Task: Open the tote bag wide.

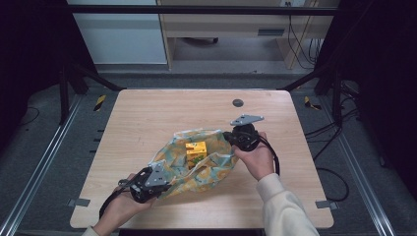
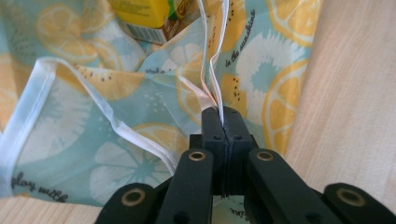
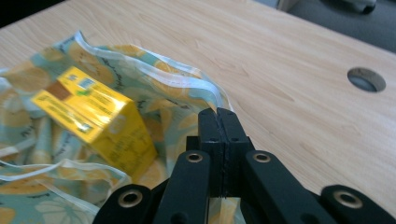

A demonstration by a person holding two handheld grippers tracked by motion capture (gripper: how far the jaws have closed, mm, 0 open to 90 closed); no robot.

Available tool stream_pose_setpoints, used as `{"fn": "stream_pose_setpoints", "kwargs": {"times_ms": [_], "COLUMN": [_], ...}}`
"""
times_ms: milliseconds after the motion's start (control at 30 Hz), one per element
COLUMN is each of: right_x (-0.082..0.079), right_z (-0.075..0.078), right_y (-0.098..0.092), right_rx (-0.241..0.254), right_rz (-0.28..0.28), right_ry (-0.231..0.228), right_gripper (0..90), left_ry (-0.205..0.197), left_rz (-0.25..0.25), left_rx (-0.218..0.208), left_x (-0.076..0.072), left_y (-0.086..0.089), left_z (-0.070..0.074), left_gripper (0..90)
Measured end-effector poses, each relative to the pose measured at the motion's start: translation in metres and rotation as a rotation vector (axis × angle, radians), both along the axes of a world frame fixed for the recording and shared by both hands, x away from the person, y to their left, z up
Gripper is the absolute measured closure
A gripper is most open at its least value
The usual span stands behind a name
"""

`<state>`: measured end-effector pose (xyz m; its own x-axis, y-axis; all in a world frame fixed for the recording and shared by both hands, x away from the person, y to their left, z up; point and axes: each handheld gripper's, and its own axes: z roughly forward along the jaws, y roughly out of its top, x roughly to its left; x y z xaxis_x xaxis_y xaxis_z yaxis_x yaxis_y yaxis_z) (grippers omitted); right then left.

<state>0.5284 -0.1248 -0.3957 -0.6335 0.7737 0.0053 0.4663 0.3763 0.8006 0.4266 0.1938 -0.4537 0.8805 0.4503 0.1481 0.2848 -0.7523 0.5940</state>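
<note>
Left gripper, near-left: clenched on the white-hemmed edge of the lemon-print cloth, pinning that corner low by the near edge of the table. Centre: cloth bunched up like a pouch around a yellow carton, walls raised, likely to keep it cradled. Right gripper, far-right: clamped on the opposite hem, lifted slightly, apparently to draw the two edges together over the carton.

I see a soft, matt printed cloth, a glossy yellow cardboard carton, a smooth pale wood-grain worktop, and matt black plastic grippers with brass-coloured rivets.
</note>
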Motion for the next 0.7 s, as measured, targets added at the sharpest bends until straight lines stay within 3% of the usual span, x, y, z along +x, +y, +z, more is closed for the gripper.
{"fn": "stream_pose_setpoints", "kwargs": {"times_ms": [200,300,467,600,700], "right_x": [0.011,0.014,0.017,0.018,0.019], "right_z": [-0.023,-0.034,-0.047,-0.054,-0.055], "right_y": [-0.005,-0.007,-0.012,-0.014,-0.018], "right_rx": [0.002,-0.007,-0.014,-0.059,-0.048], "right_rz": [-0.034,-0.040,-0.050,-0.057,-0.064], "right_ry": [0.055,0.083,0.108,0.119,0.119], "right_gripper": [89.9,89.7,89.7,89.7,89.7], "left_ry": [-0.020,-0.039,-0.028,-0.027,-0.022], "left_rz": [0.034,0.040,0.033,0.031,0.024], "left_rx": [0.007,0.033,0.036,0.028,0.024], "left_x": [0.005,0.006,0.005,0.002,0.000], "left_y": [-0.002,-0.006,-0.009,-0.008,-0.007], "left_z": [-0.007,-0.011,-0.014,-0.013,-0.013], "left_gripper": [89.6,89.5,89.4,89.4,89.5]}}
